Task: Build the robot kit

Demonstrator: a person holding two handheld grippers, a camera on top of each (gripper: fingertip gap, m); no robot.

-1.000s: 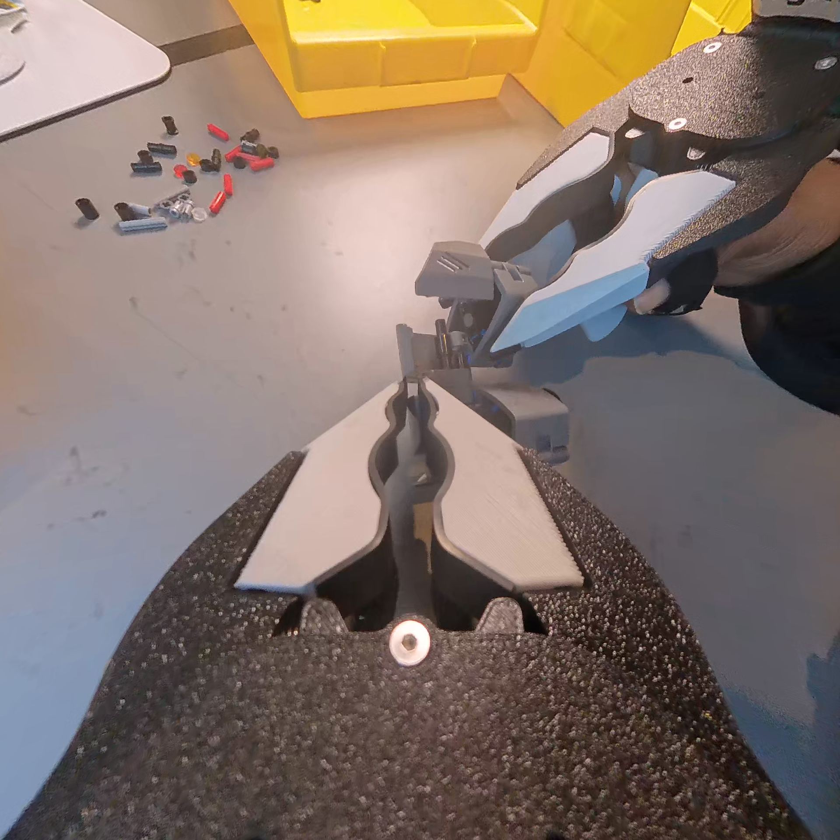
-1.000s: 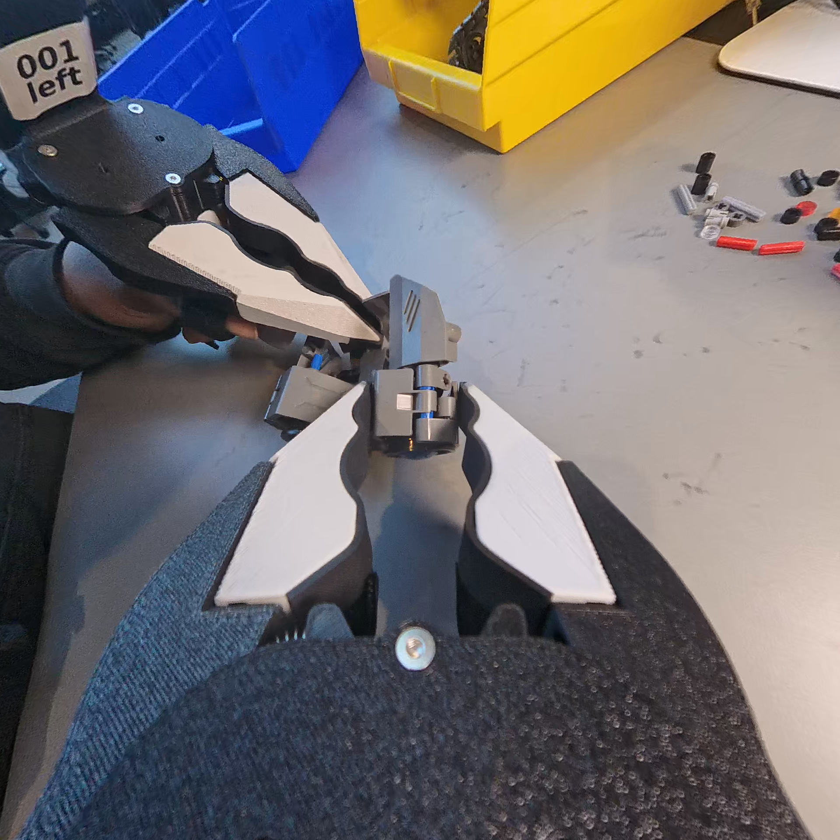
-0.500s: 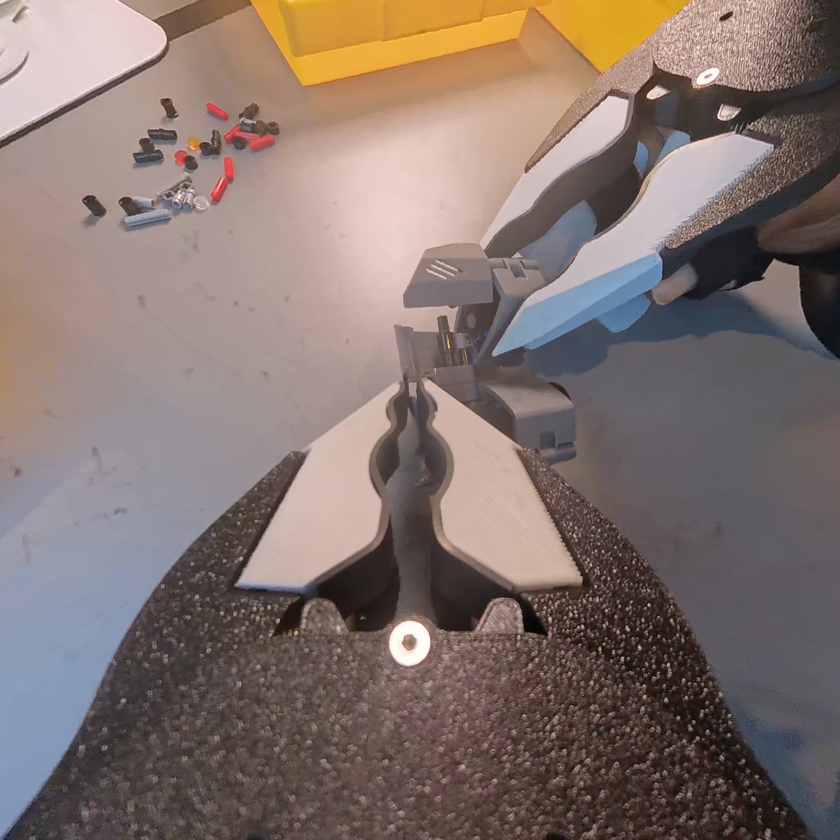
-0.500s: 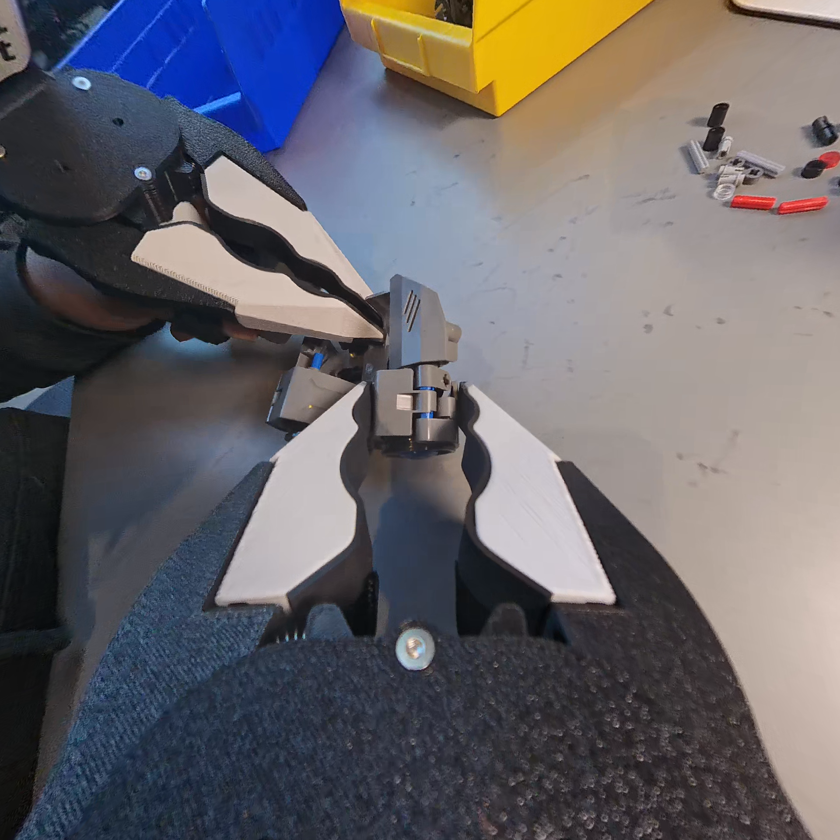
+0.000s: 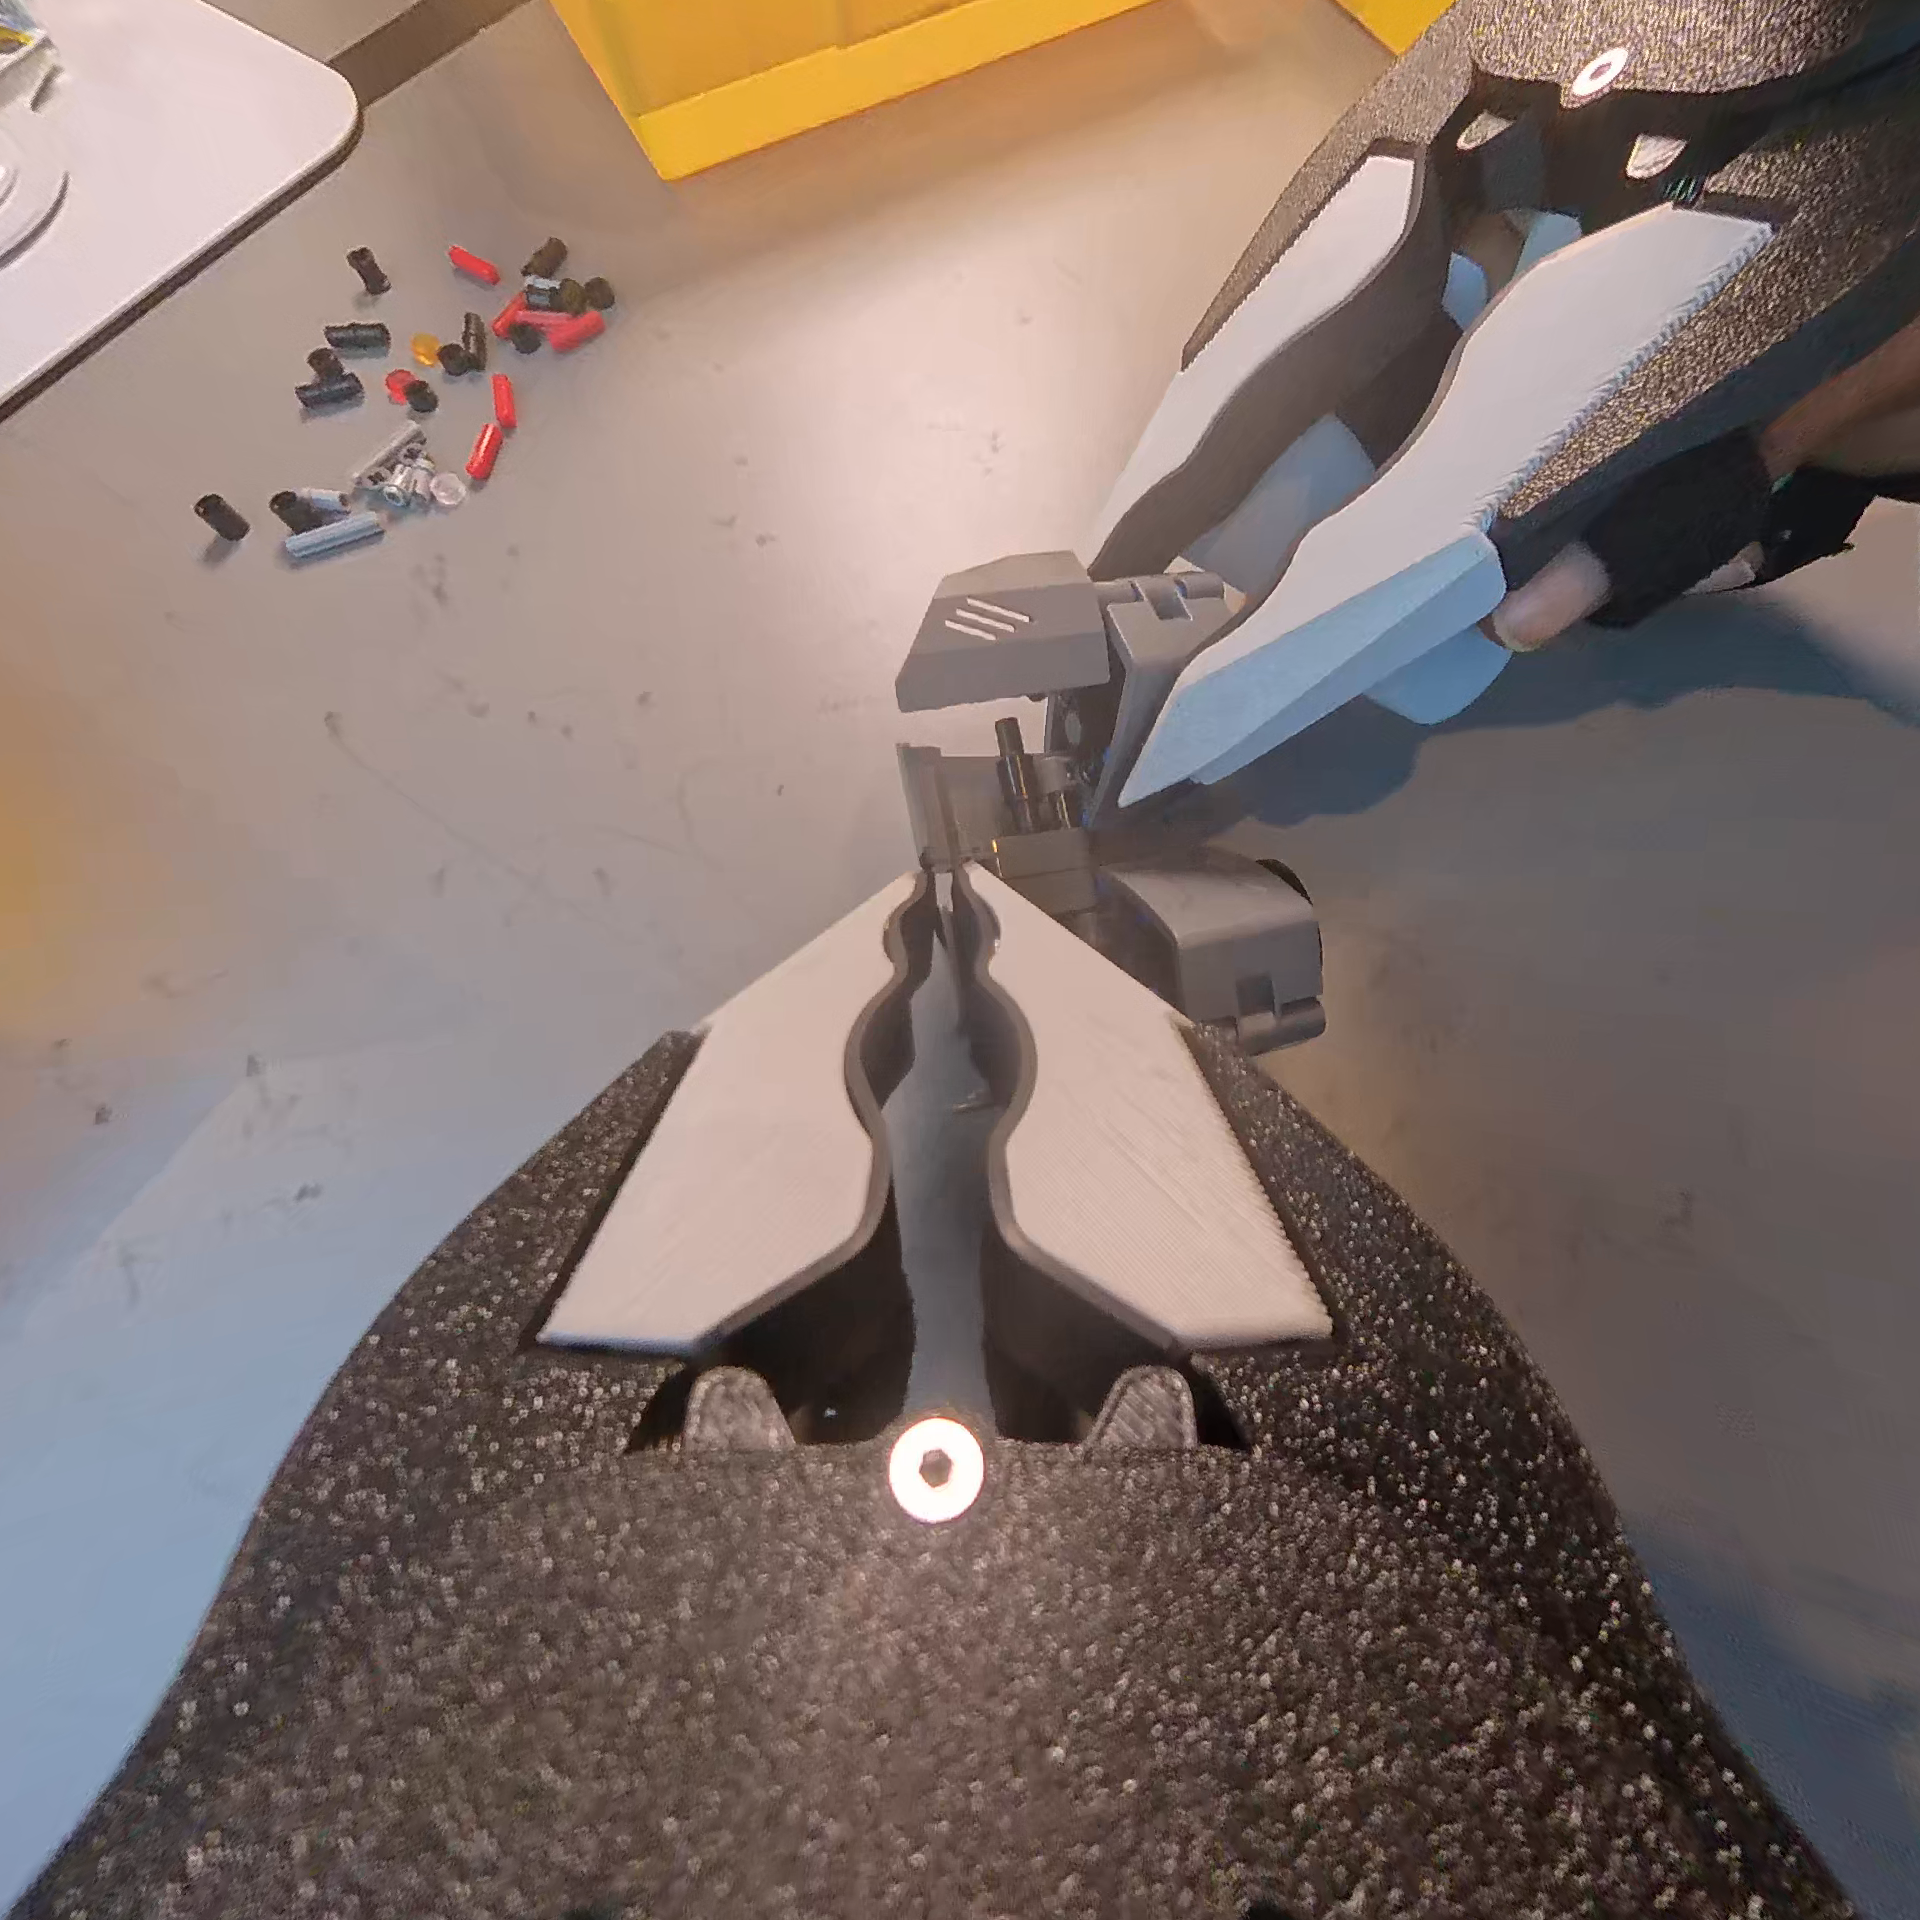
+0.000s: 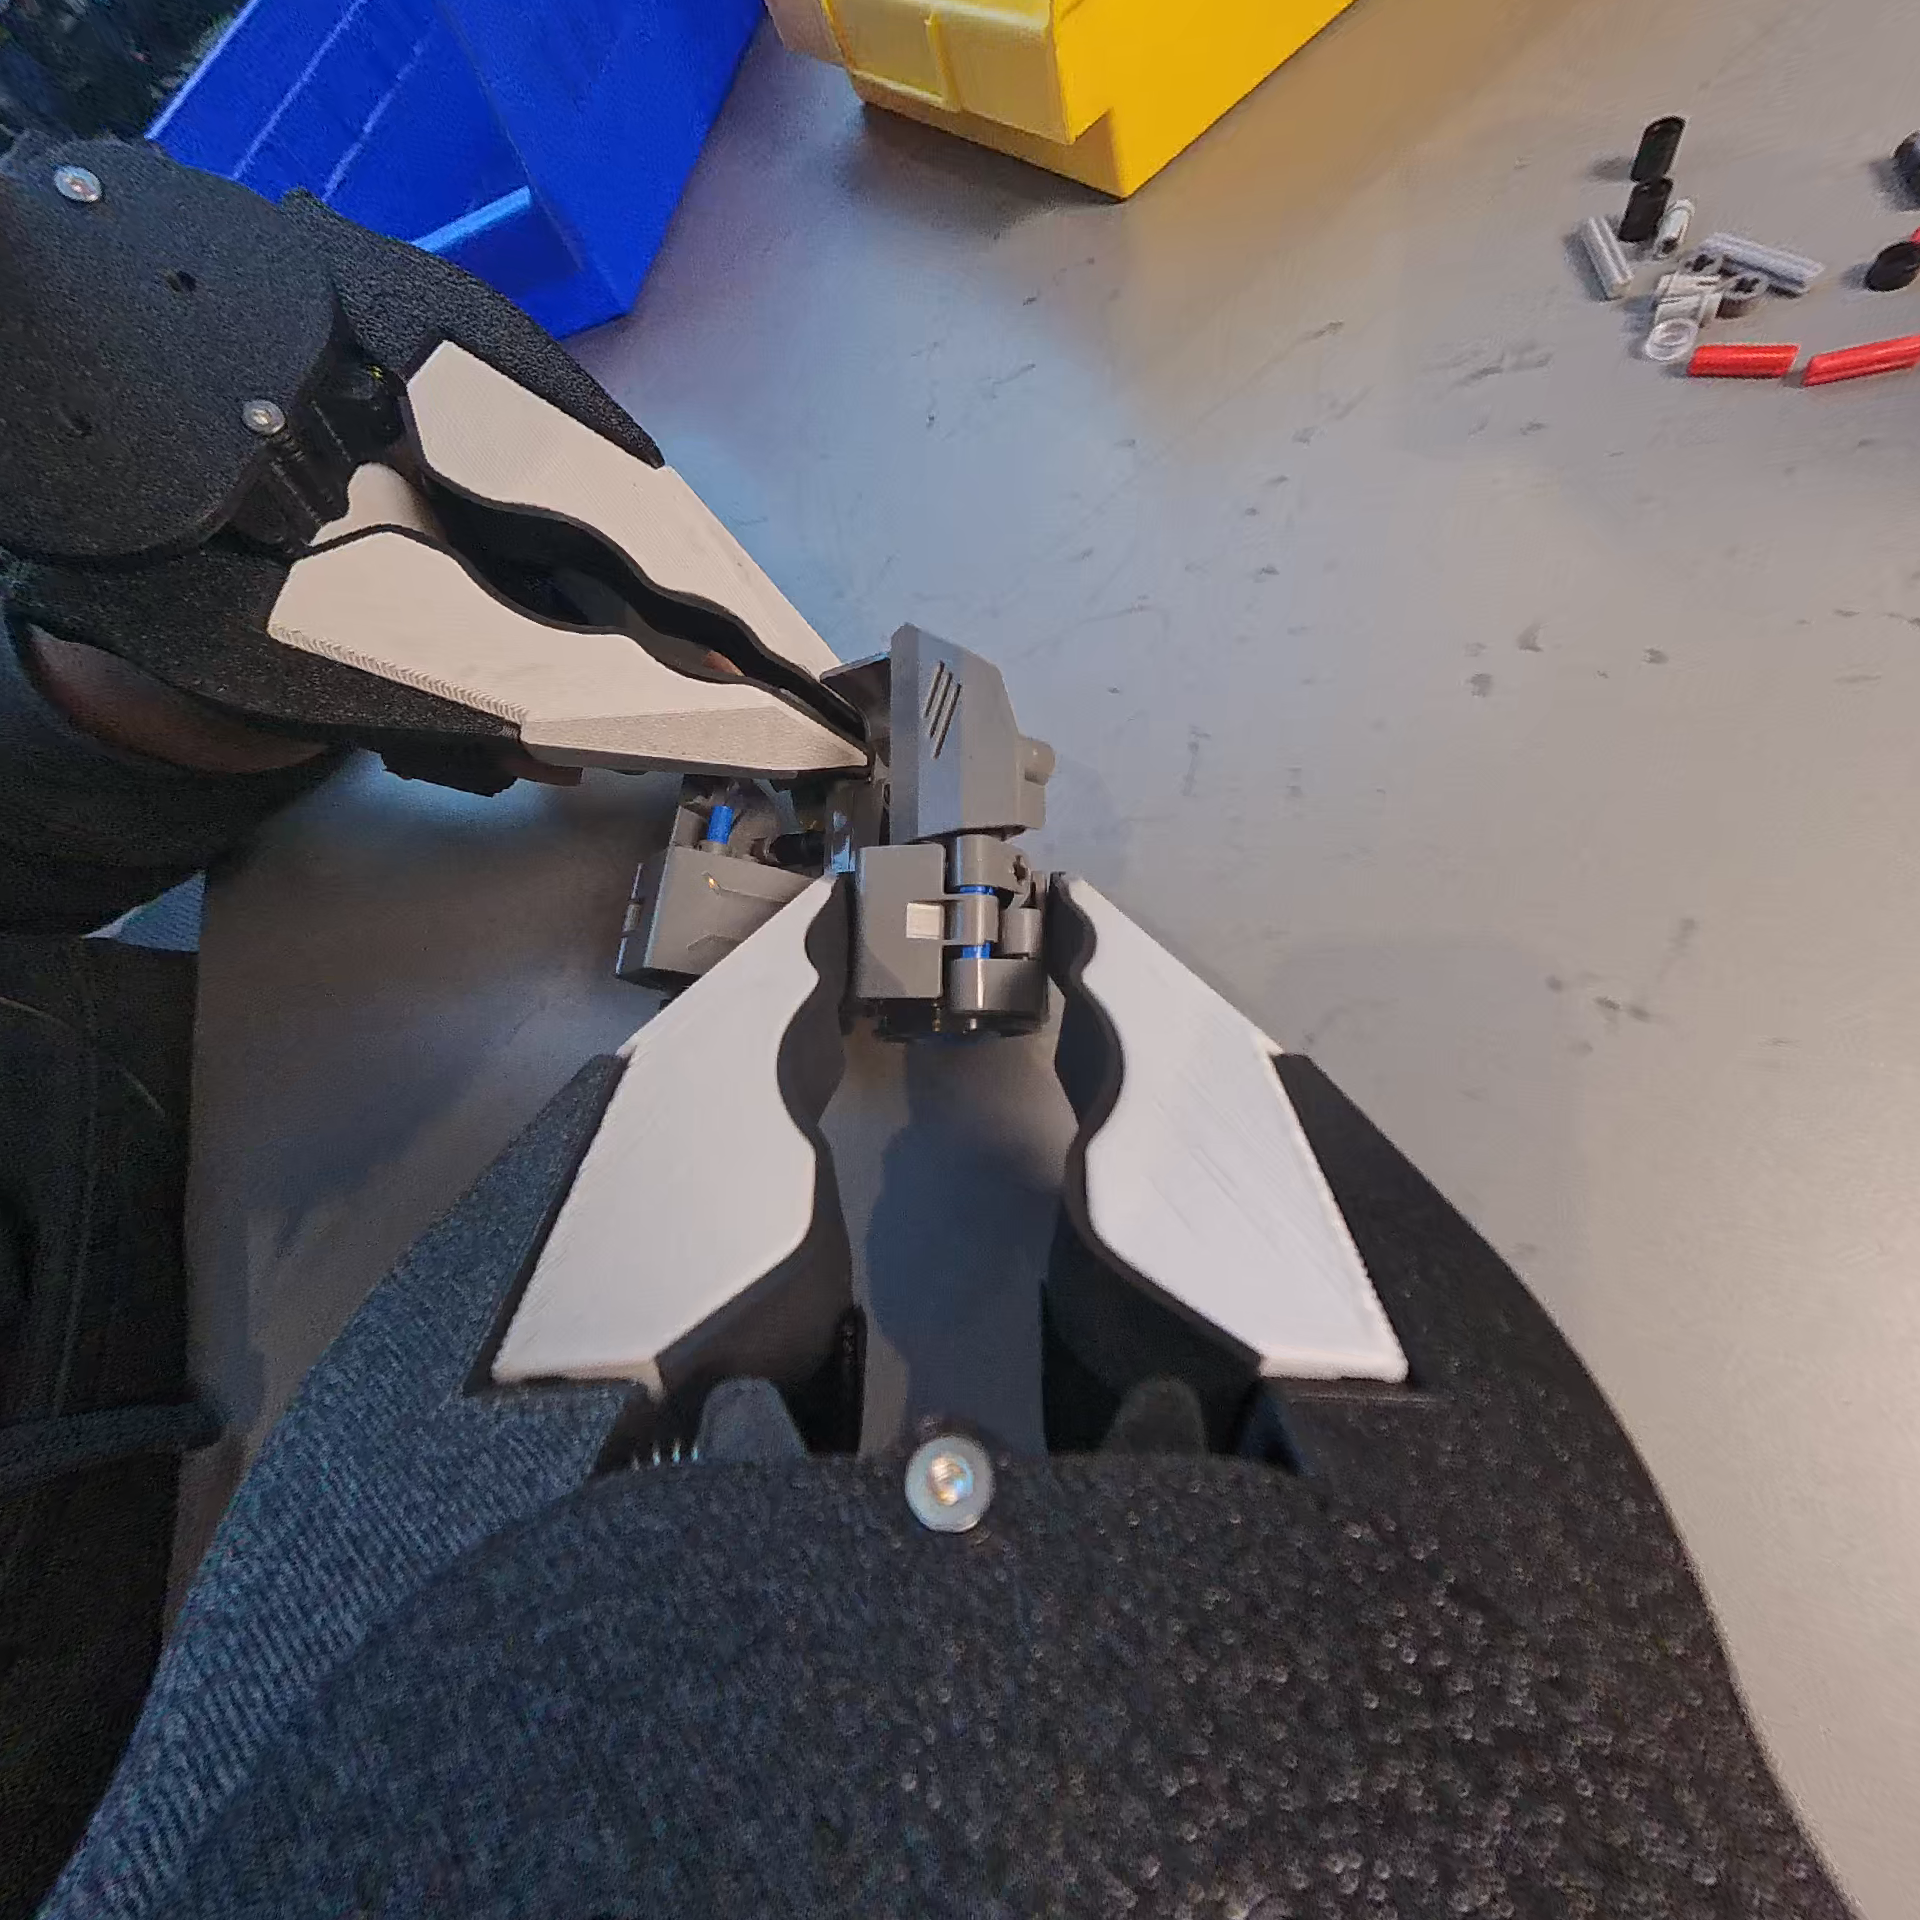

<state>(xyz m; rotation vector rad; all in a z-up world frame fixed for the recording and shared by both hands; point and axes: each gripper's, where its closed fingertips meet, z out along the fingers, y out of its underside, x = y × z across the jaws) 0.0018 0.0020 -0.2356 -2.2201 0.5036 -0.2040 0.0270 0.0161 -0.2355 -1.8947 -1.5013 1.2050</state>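
A dark grey brick assembly (image 5: 997, 634) with blue pins is held between both grippers just above the grey table. My left gripper (image 5: 940, 883) is nearly shut, its tips pinching a thin upright grey plate at the assembly's near edge. It shows in the right wrist view (image 6: 847, 732) coming in from the left. My right gripper (image 6: 945, 894) is shut on a hinged grey block of the same assembly (image 6: 956, 717). In the left wrist view the right gripper (image 5: 1117, 691) reaches in from the upper right, with a gloved hand (image 5: 1662, 540) behind it.
Several small loose pieces, black, red and grey, lie on the table (image 5: 436, 395), also in the right wrist view (image 6: 1745, 281). A yellow bin (image 5: 831, 73) (image 6: 1070, 73) and a blue bin (image 6: 499, 135) stand at the back. A pale board (image 5: 156, 156) lies far left. The grippers are tip to tip, or close to it.
Both grippers keep their grip on the assembly. The bins have slid toward the top of both views, and the other gripper looks closer in each view.
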